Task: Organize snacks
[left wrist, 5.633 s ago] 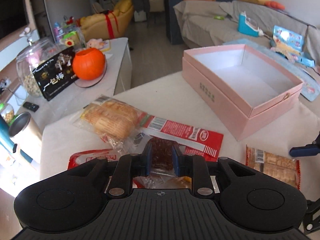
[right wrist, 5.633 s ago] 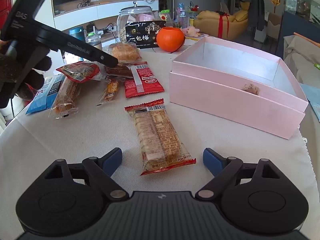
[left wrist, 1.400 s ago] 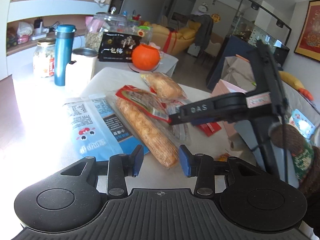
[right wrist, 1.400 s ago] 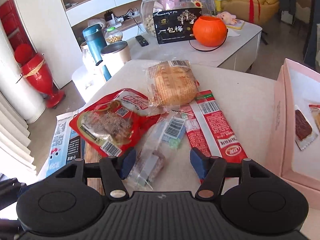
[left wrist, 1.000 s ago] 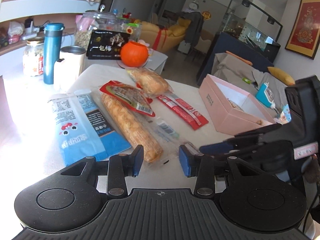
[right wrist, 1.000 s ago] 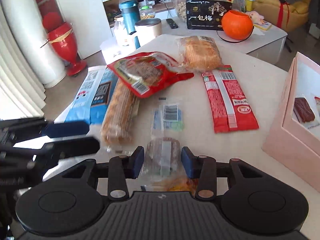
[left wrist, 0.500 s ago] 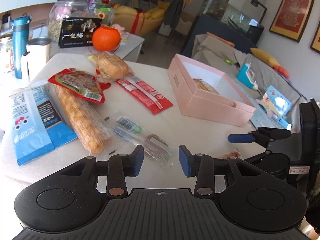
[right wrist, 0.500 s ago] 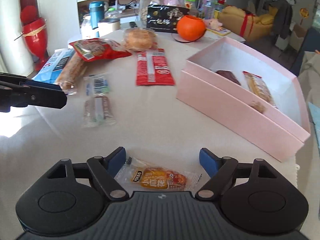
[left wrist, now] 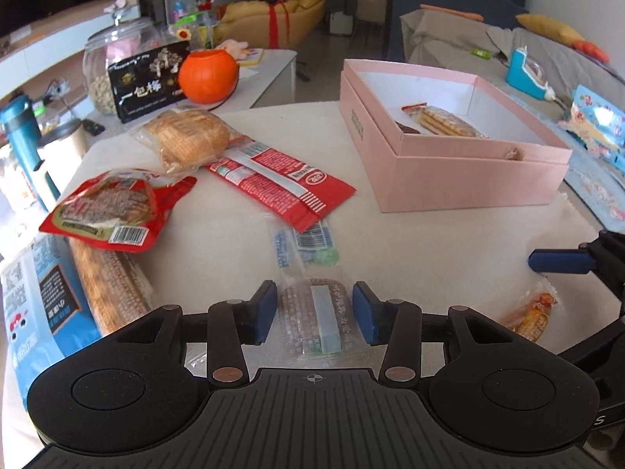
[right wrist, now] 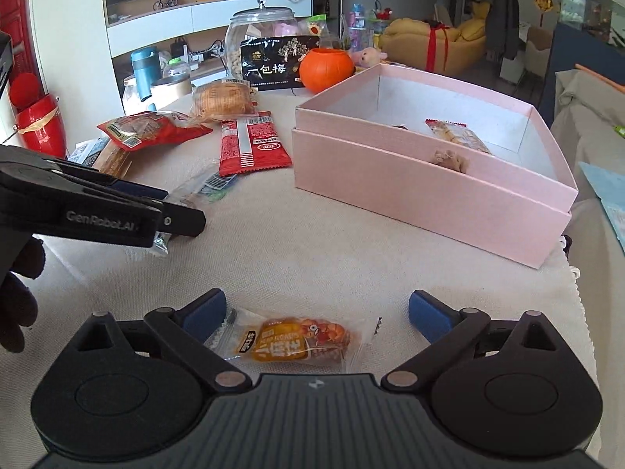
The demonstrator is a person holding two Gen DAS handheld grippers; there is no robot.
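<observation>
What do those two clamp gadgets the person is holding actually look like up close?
Both are matte black plastic. Each has a ribbed base, two round discs, and jointed finger links with copper-coloured pins. The left gripper and right gripper both end in blue pads. Seen side-on, the left one carries grey "GenRobot.AI" lettering. The hand holding it wears a dark knitted glove.

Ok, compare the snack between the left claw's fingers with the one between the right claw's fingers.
The clear-wrapped brown snack is dark and seen through plain film; the orange snack packet is brightly printed. The brown one runs lengthwise between the left claw fingers, nearly filling the gap; the orange one lies crosswise in the much wider right claw. Both lie flat on the table, outside the pink box.
</observation>
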